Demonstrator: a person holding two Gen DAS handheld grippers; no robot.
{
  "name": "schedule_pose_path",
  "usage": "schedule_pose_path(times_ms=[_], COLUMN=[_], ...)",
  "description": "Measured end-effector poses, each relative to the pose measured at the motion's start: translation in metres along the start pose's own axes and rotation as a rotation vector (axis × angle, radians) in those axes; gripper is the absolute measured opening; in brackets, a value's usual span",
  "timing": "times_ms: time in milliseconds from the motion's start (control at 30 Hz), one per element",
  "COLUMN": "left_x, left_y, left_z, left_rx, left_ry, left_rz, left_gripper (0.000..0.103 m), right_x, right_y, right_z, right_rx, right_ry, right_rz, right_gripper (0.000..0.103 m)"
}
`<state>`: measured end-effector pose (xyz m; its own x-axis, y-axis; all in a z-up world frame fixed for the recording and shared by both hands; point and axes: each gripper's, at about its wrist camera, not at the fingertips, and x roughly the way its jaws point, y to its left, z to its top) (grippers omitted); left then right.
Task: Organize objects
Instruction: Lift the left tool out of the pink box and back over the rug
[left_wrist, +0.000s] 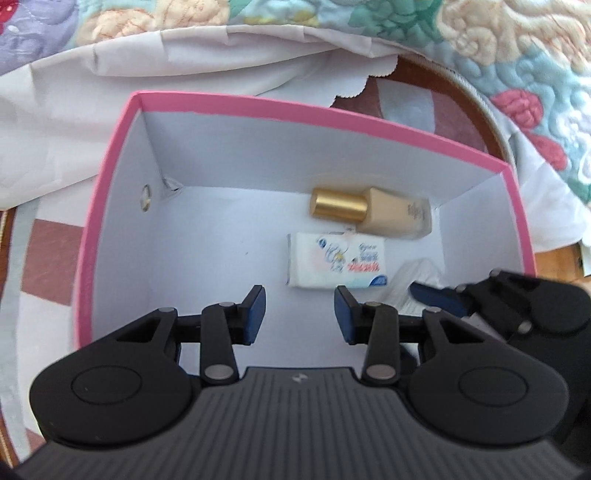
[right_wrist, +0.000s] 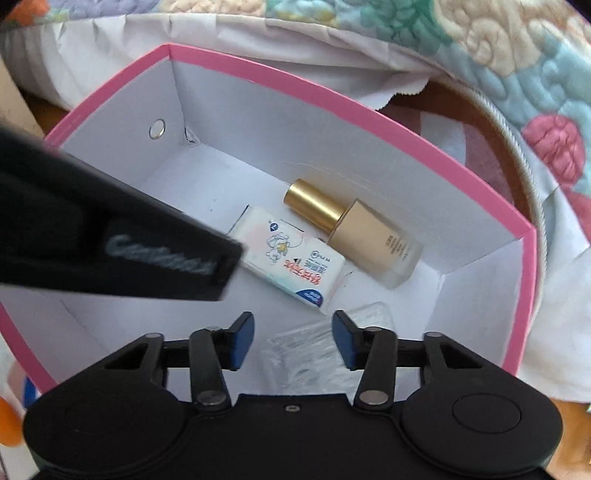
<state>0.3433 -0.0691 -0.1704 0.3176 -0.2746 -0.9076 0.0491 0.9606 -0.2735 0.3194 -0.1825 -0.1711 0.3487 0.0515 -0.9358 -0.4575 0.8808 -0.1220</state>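
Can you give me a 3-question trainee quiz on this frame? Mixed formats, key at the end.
1. True or false: the gold-capped bottle stands upright in the pink box.
2. Multiple choice: the white tissue pack lies A) outside the box, B) on the box floor beside the bottle, C) between the left gripper's jaws.
3. Short answer: what lies on the box floor under the right gripper, and are its jaws open or shut?

Key:
1. False; it lies on its side by the far wall.
2. B.
3. A clear plastic packet; jaws open, gripping nothing. The left gripper is also open and empty.
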Motion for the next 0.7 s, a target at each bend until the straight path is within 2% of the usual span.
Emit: schedule_pose_path(times_ms=[200,433,467,567,633,700], left_x=[-0.012,-0.034,-0.039,-0.058,-0.071,-0.086], left_y=[0.002,-0.005,-0.007,-0.012,-0.015,-0.019], left_z=[-0.01,-0.026,-0.028,-0.036,-0.041,-0.046], left_rx=[0.042,0.129,0.143,0.178,0.189,0.201], left_ry=[0.004,-0.016,-0.022,-0.036,-0.042,-0.046], left_rz=[0.037,0.111,0.129,0.161,0.172,0.184], left_gripper=[0.041,0.045,0.048,0.052,0.054,0.057], right_x=[-0.002,-0.016,-0.024,-0.052,-0.072,-0.09], right_y=[0.003,-0.019,-0.022,-0.027,-0.028,-0.015], right_z=[-0.01,-0.023,-0.026,-0.039,-0.048,-0.049], right_rx=[-0.096,-0.01,0.016,0.175,0.234,0.241], right_ry=[0.039,0.02,-0.002,-0.067,-0.114,-0.148], right_rz=[-0.064,-0.046,-0.016,0.182,0.25,0.259], right_gripper=[0.047,0.046,0.047,0.049,0.051,0.052])
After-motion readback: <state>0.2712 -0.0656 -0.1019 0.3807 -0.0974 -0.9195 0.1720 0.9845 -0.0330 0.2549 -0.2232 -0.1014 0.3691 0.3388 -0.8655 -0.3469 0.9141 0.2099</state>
